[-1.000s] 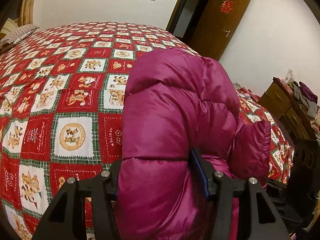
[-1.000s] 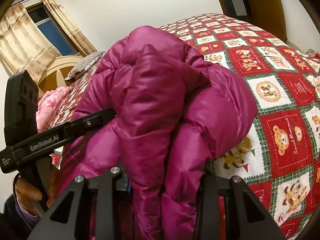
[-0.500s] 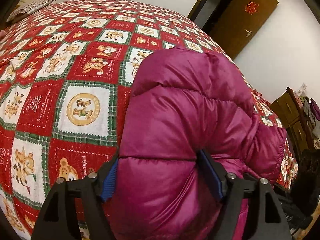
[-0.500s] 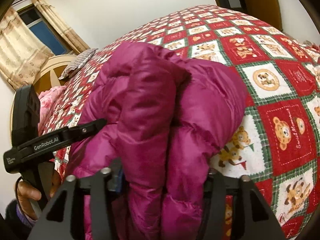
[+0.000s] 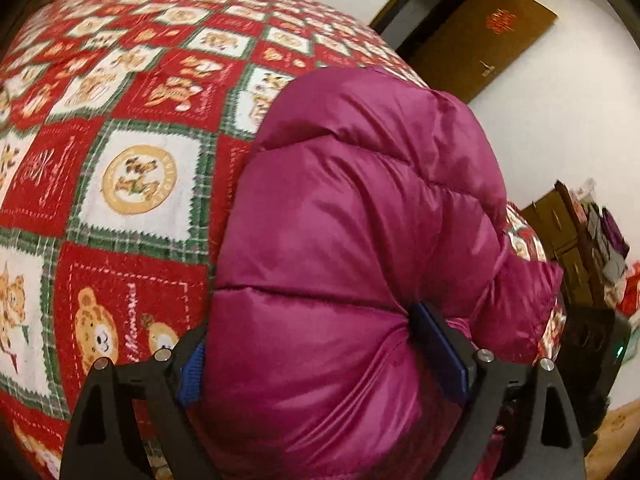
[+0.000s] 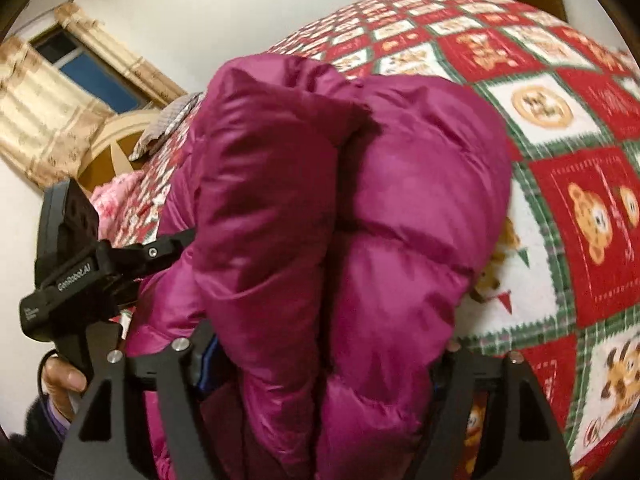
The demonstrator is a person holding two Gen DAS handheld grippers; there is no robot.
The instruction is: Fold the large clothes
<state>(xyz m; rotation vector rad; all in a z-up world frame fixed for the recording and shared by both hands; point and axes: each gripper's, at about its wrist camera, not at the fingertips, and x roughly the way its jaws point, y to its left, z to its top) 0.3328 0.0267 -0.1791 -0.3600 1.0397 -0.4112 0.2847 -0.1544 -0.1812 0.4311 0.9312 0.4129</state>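
A magenta puffer jacket [image 5: 360, 216] is bunched in thick folds over the near edge of a bed with a red, green and white bear-patterned quilt [image 5: 132, 176]. My left gripper [image 5: 320, 356] is shut on a fat fold of the jacket, blue pads pressed into both sides. My right gripper [image 6: 324, 360] is shut on another thick bundle of the jacket [image 6: 360, 208]. The left gripper's black body [image 6: 80, 264] and the hand holding it show at the left of the right wrist view.
A brown door [image 5: 480, 36] stands open at the back right. A wooden dresser [image 5: 568, 240] with piled items is at the right. A curtained window [image 6: 84, 76], a headboard [image 6: 116, 152] and a pillow [image 6: 168, 128] lie beyond the bed's far end.
Both grippers have carried the bunched jacket forward and lower over the quilt. The views tilted down, so the quilt fills more of each. Both grips held.
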